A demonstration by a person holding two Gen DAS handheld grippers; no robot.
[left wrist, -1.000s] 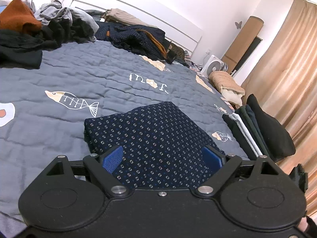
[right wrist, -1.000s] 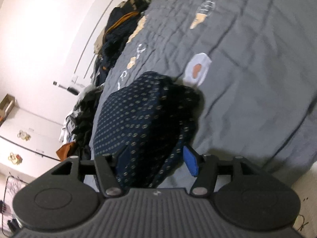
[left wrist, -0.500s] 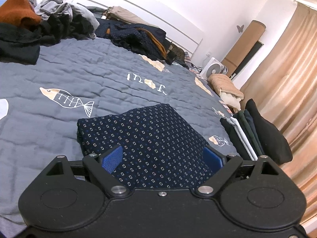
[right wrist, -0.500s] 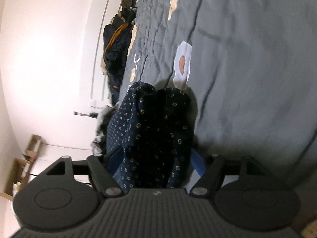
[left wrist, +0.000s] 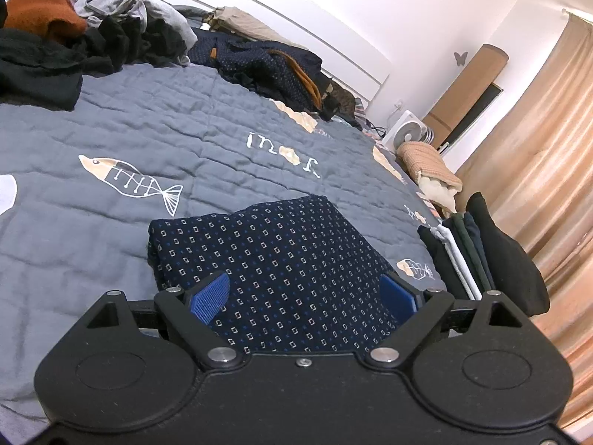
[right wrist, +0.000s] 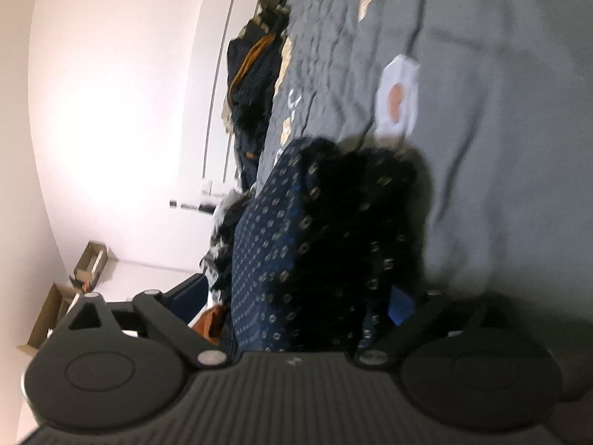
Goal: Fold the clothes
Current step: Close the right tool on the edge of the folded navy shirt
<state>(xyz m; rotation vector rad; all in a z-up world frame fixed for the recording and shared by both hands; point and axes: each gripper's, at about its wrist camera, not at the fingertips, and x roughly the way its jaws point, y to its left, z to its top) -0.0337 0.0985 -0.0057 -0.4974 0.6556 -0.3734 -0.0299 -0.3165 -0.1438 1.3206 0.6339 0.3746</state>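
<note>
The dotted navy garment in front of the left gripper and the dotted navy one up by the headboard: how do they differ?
The near dotted navy garment is folded into a flat, squared bundle; the far dotted navy garment lies crumpled in a heap. The near one lies alone on bare quilt; the far one is tangled with other clothes and shows a tan strip. Both share dark navy cloth with small light dots.

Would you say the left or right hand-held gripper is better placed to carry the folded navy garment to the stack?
Left, probably: its open hand-held gripper straddles the garment squarely, stack beside it. The right one is opening.
</note>
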